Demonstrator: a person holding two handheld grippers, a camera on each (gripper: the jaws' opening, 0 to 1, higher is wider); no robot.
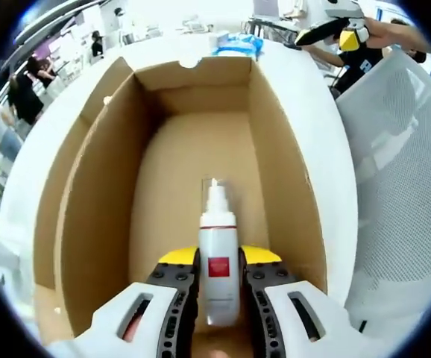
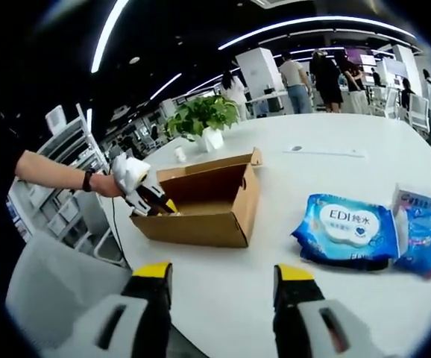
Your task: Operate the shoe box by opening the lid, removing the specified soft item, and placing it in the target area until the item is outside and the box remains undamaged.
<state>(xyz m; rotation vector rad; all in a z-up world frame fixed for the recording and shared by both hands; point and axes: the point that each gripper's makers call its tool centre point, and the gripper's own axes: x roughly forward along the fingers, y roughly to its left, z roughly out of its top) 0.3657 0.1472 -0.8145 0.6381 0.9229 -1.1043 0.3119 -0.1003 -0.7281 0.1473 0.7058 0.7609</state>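
Left gripper view: left gripper [image 1: 218, 277] reaching into open cardboard shoe box [image 1: 96, 201] from 6 o'clock, yellow-tipped jaws closed narrow on white plastic spray bottle [image 1: 218, 265]. Bottle cylindrical, smooth, w/ red square label and thin red band at neck, clear cap pointing to 12 o'clock. Sits over box floor, inside the walls. Box: plain brown corrugated board, matte, rectangular, inner flap folded flat along wall at 9 o'clock. Round white table [image 1: 316, 142] under box, glossy. White mesh chair back [image 1: 406, 186] at 3 o'clock.

Right gripper view: right gripper [image 2: 223, 280] hovering above table [image 2: 223, 298] at 6 o'clock, jaws wide apart, holding nothing; black ribbed pads, yellow tips, white shells. Shoe box [image 2: 208, 205] near centre, lid open and standing up at far side. Left gripper [image 2: 145, 195] dipping into box at 9 o'clock end, person's hand [image 2: 107, 185] and bare forearm behind it. Blue soft wipes pack [image 2: 346, 227] at 3 o'clock, crinkly plastic film, white oval label, well apart from box. Second blue packet [image 2: 424, 242] w/ small white carton [image 2: 413, 200] just beside it, further toward 3. Potted leafy plant [image 2: 204, 115] in white pot at 12 o'clock, beyond box.
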